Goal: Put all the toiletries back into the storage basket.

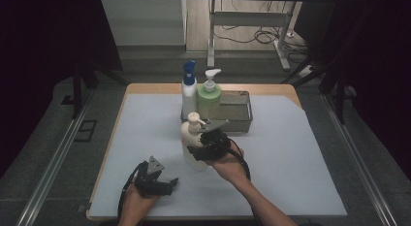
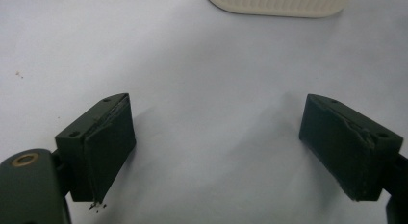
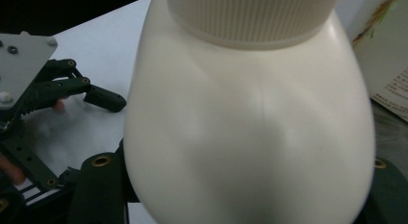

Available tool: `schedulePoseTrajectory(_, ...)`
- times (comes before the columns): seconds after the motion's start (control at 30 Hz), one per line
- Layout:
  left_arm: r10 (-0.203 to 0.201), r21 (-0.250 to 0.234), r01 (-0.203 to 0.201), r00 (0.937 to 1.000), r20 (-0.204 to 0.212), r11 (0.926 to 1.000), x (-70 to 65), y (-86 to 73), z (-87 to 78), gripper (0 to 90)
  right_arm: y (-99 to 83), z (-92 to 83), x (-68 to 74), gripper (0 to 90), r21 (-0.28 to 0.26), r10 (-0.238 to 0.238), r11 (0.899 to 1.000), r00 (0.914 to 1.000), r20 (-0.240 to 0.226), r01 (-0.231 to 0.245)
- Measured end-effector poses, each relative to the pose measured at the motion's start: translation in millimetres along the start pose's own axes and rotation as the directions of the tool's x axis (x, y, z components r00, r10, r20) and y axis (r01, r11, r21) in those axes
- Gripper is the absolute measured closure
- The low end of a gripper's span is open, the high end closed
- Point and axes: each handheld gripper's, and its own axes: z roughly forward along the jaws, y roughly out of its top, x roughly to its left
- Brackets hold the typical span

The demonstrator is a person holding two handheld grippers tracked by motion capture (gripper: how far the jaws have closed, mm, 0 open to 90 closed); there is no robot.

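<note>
Metal tray (image 1: pixel 244 123) sits at the far middle of the white table cover (image 1: pixel 291 158). Two bottles stand in its left end: a white spray bottle with a blue top (image 1: pixel 188 88) and, touching it on the right, a green pump bottle (image 1: pixel 209 97). The rest of the tray looks bare; its floor is only partly in sight from above.

Cream pump bottle (image 1: pixel 193 141) stands upright on the cover just in front of the tray's left end, pump nozzle pointing right. Your right gripper (image 1: pixel 206 149) is at its lower right side, jaws on either side of the body. In the right gripper view the cream pump bottle (image 3: pixel 250 118) bulges between the jaws and hides the pads, so you cannot tell whether they press on it yet. Its ribbed collar is at the top of that view.

Your left gripper (image 1: pixel 162 183) rests low on the cover near the front left, well apart from the bottle's base. In the left gripper view the left gripper (image 2: pixel 216 152) has its jaws standing wide, bare cover between them, and the bottle's ribbed base (image 2: pixel 279 3) lies at the top edge.

Room: wide open cover to the right of the bottle and right of your right forearm. Left of the bottle is open too, out to the wooden table edge (image 1: pixel 112 138). The tray's near wall is close behind the bottle. Front edge lies just under your left hand (image 1: pixel 140 204).
</note>
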Motion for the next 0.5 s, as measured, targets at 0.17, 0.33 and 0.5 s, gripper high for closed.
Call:
schedulePoseTrajectory(0.17,0.0,0.0,0.0,1.0,0.0,1.0,0.0,0.0,0.0,11.9,1.8,-3.5,-0.9,36.3,0.015,-0.012,1.0,0.9999,-0.013,0.012)
schedulePoseTrajectory(0.33,-0.001,-0.002,0.001,1.0,0.001,1.0,0.0,-0.1,0.2,11.9,4.6,-12.1,-2.1,36.4,0.02,-0.029,0.999,0.9996,-0.007,0.029)
schedulePoseTrajectory(0.5,-0.002,-0.002,0.002,1.0,0.001,1.0,-0.1,-0.1,0.2,11.9,7.5,-23.7,-5.5,36.4,0.019,-0.033,0.999,0.9994,-0.014,0.033)
